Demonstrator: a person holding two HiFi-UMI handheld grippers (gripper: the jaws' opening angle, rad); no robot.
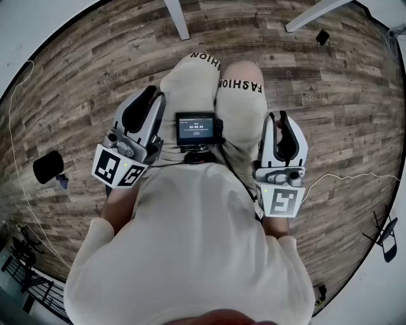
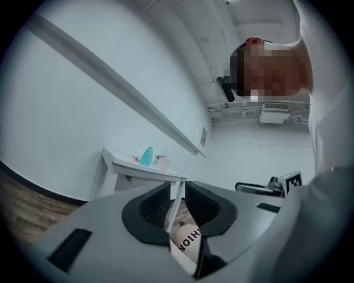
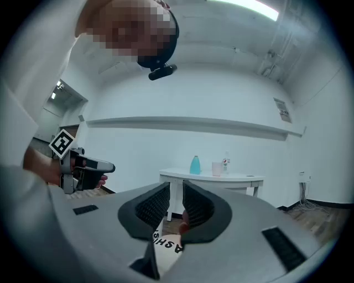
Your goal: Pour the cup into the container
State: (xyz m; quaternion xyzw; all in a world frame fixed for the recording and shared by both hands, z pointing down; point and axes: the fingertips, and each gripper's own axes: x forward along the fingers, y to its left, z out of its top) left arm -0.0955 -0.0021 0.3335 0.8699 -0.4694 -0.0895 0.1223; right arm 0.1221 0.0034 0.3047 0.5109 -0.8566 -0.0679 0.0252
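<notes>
A pink cup (image 3: 217, 168) stands on a white table (image 3: 210, 178) far across the room, between a teal bottle (image 3: 195, 164) and a small clear bottle (image 3: 225, 164). The left gripper view shows the same table (image 2: 138, 166), teal bottle (image 2: 146, 156) and cup (image 2: 163, 163), small and distant. My left gripper (image 1: 149, 94) and right gripper (image 1: 281, 119) are held level at waist height on either side of my legs. Both are shut and hold nothing. Between each pair of jaws only my trouser leg and the floor show.
I stand on a wood-plank floor (image 1: 76, 82). A small screen device (image 1: 198, 129) hangs at my waist. White legs of furniture (image 1: 177, 19) show ahead, a black object (image 1: 48, 166) lies on the floor at left, and a thin cable (image 1: 355, 176) runs at right.
</notes>
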